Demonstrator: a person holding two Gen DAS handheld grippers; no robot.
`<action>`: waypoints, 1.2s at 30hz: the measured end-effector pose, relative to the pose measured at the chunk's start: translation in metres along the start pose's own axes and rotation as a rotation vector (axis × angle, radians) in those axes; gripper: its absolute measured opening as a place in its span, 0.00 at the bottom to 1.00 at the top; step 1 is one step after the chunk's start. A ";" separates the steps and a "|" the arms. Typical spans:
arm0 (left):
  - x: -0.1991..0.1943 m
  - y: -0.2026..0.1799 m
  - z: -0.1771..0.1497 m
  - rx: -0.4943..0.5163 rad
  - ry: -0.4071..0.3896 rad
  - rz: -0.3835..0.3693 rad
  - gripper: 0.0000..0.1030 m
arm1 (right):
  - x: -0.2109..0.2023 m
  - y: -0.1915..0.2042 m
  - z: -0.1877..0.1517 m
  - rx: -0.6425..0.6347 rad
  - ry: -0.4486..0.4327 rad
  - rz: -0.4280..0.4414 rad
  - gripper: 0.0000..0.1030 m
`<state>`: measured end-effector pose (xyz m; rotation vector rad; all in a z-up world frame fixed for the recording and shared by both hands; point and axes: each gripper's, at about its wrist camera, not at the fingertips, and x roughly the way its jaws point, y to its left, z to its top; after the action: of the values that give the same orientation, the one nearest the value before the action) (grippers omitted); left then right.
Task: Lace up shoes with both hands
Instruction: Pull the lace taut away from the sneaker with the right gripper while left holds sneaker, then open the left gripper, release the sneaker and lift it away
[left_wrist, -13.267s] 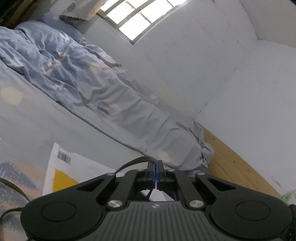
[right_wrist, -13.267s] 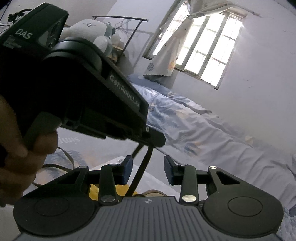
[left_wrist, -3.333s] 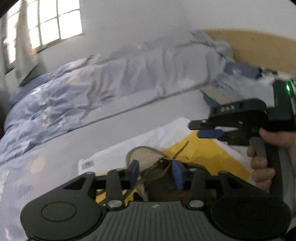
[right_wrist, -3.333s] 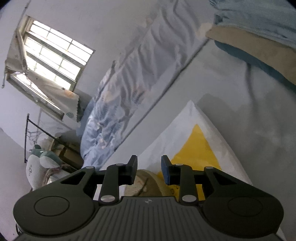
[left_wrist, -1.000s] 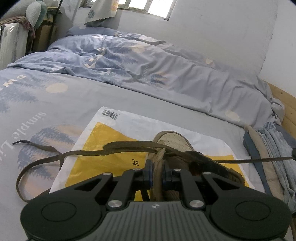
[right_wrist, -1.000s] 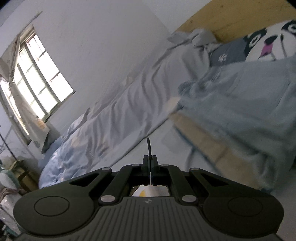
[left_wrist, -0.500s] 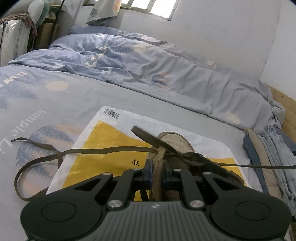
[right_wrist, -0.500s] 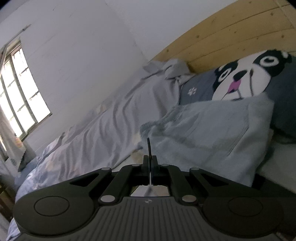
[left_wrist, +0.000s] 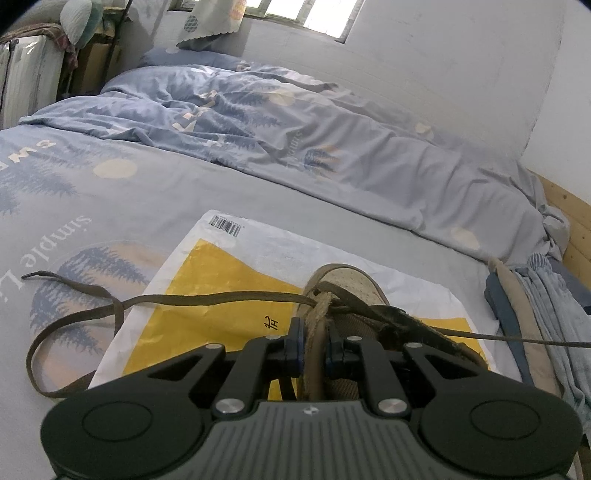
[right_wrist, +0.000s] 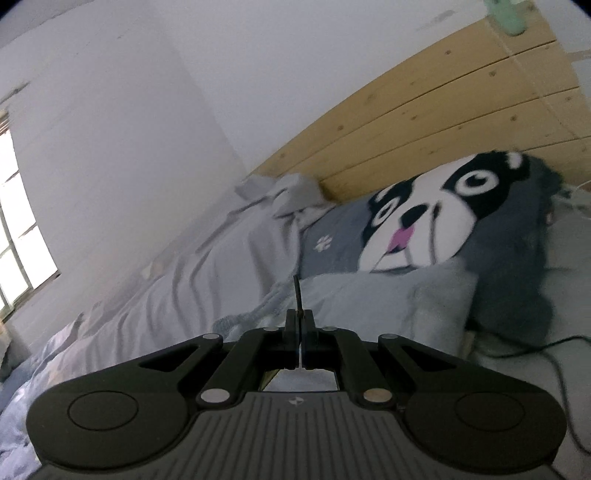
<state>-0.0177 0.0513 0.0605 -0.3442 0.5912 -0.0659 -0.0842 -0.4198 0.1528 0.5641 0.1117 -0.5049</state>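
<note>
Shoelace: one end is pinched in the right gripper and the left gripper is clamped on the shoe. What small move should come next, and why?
Probably ease the right gripper a little further outward. The left gripper pins the shoe by its upper edge on the yellow bag, and the shoelace runs nearly taut off to the right, so only a short pull seems left to snug that eyelet; the other end lies slack at left.

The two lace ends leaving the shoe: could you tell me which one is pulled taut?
The lace end running right: it stretches straight out of frame, while the left lace end droops in a slack loop on the bedsheet.
</note>
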 end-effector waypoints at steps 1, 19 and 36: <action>0.000 0.000 0.000 0.001 -0.001 0.000 0.09 | -0.001 -0.004 0.003 0.005 -0.009 -0.012 0.01; -0.003 0.006 0.005 -0.022 0.027 -0.042 0.10 | -0.005 0.027 -0.002 -0.184 -0.032 -0.035 0.01; -0.068 0.025 0.030 -0.035 -0.143 -0.389 0.35 | -0.109 0.214 -0.192 -1.227 -0.115 0.601 0.01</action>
<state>-0.0583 0.0939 0.1114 -0.4901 0.3785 -0.4018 -0.0685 -0.1141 0.1200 -0.6322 0.1147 0.1689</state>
